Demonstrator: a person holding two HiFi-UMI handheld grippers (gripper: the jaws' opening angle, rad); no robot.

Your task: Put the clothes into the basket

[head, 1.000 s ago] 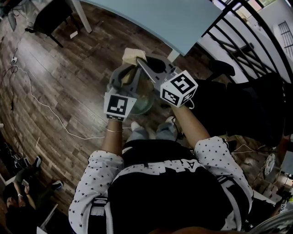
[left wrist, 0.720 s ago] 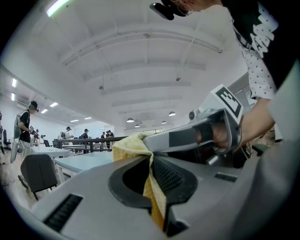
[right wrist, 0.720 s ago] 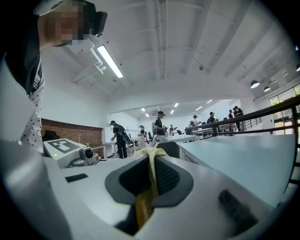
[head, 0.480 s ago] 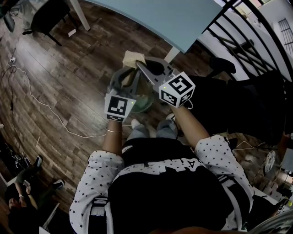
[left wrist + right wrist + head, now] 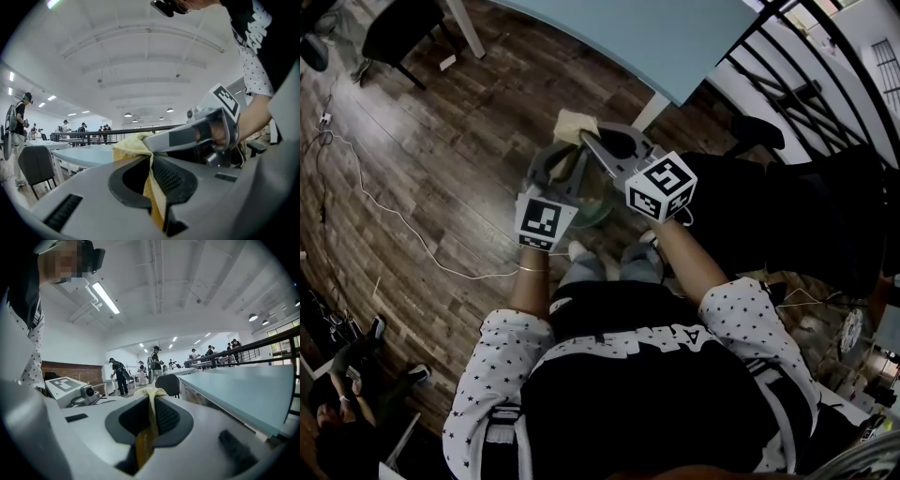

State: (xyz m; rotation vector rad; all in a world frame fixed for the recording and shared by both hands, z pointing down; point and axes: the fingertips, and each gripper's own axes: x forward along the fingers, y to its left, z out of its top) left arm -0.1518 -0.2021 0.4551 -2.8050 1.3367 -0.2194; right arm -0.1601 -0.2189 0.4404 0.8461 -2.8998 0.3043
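Your left tongs (image 5: pixel 151 161) and right tongs (image 5: pixel 151 399) both clamp narrowly on the same yellow cloth (image 5: pixel 575 125). Its fabric is pinched between each pair of pads, and a bunched fold stands just past the tips. In the head view the two pairs meet tip to tip, with the cloth between them. Over the last second both have sunk a little with their grips unchanged. The cloth has come down with them toward what looks like the pale round basket (image 5: pixel 602 212), directly beneath the tongs. The cloth is not yet inside. Judging by the line-up, a further straight drop and a release should finish this piece.
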